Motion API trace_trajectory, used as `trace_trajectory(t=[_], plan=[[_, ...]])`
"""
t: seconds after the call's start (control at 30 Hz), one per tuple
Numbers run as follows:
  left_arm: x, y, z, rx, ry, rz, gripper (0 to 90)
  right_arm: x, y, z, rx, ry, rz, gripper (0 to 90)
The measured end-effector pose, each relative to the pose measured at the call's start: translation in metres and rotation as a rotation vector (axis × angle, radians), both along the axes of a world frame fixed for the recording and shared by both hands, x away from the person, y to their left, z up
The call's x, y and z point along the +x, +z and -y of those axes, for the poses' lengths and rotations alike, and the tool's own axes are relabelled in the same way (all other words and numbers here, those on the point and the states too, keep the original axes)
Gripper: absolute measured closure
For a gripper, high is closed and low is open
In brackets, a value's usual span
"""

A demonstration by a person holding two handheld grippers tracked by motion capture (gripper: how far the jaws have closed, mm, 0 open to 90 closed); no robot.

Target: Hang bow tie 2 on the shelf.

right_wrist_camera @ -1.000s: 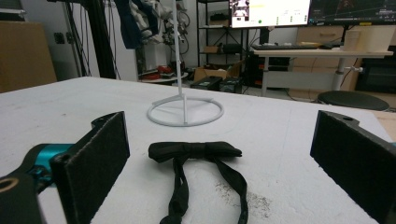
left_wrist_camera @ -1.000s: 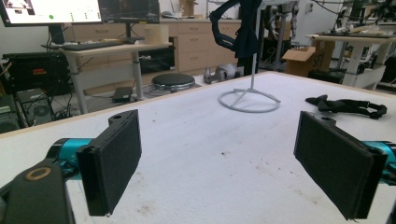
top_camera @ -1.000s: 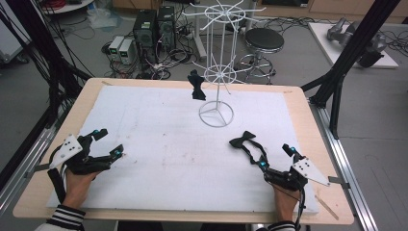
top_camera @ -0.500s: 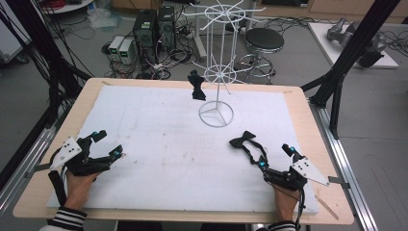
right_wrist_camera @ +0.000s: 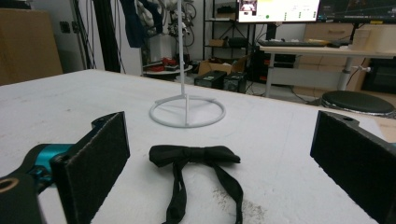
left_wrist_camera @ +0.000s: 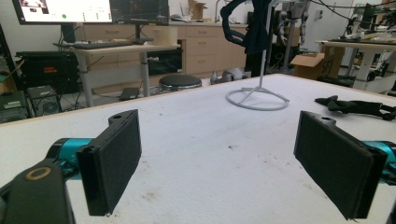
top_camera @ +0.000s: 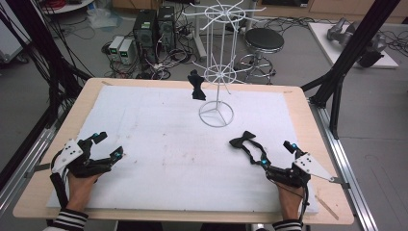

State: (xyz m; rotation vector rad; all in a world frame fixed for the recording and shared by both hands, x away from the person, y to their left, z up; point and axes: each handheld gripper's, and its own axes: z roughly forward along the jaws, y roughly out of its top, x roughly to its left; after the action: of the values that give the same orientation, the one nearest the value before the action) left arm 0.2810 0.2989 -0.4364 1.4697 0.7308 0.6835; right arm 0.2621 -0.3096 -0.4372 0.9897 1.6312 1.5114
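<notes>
Here the black fabric bow tie [right_wrist_camera: 194, 155] lies flat on the white foam surface [top_camera: 159, 139], just ahead of the right gripper [top_camera: 278, 156], jaws wide apart around nothing. The left gripper [top_camera: 107, 146], jaws also apart, sits at 8 o'clock near the front edge. The high view shows the white wire rack stand [top_camera: 216, 113] at 12 o'clock carrying a second dark bow tie [top_camera: 196, 85]; bare foam lies between both grippers.

Black bow tie [top_camera: 243, 140] on white mat [top_camera: 163, 144], near right hand-held gripper [top_camera: 275, 156].
</notes>
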Motion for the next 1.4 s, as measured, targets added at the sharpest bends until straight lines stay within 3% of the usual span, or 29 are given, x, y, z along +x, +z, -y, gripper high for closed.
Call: trace_trajectory(t=[0.3,0.67,0.9,1.37,1.4], plan=[[0.001,-0.005,-0.001,-0.009,0.005,0.001,15.4,0.006,0.019,0.008,-0.035,0.055,-0.032,3.8],[0.001,-0.01,-0.004,-0.019,0.027,0.009,15.4,0.028,0.046,0.012,-0.096,0.167,-0.069,3.9],[0.002,-0.012,-0.005,-0.008,0.035,0.003,15.4,0.047,0.061,0.011,-0.198,0.232,-0.123,4.0],[0.001,-0.015,-0.005,-0.015,0.048,0.012,15.4,0.079,0.09,0.009,-0.357,0.322,-0.124,4.5],[0.001,-0.015,-0.005,-0.015,0.048,0.011,15.4,0.081,0.091,0.008,-0.359,0.331,-0.143,4.5]])
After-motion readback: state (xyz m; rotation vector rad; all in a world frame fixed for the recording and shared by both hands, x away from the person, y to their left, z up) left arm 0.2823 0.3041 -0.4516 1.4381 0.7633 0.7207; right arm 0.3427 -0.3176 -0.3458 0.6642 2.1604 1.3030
